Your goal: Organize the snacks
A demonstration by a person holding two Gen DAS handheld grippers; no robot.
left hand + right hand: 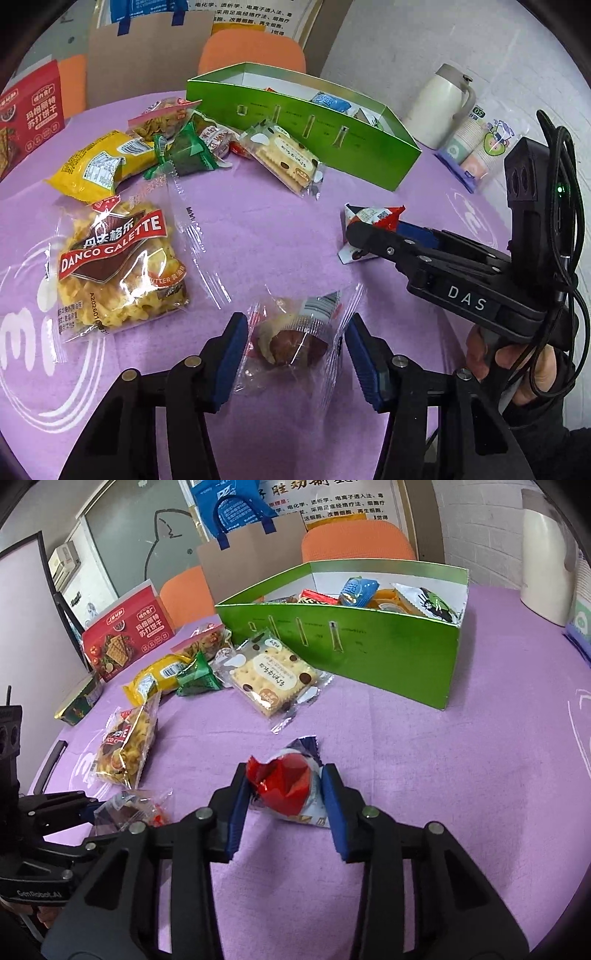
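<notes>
Left gripper straddles a clear-wrapped pastry lying on the purple worktop; the blue pads touch the wrapper's edges, so it is grasping the packet by its film. Right gripper is clenched on a red-and-white wrapped snack, also resting on the worktop. Beyond both grippers stands the green box, already holding several packets. Ahead and to the left of the grippers lie a biscuit pack, a galette bag and a yellow packet.
</notes>
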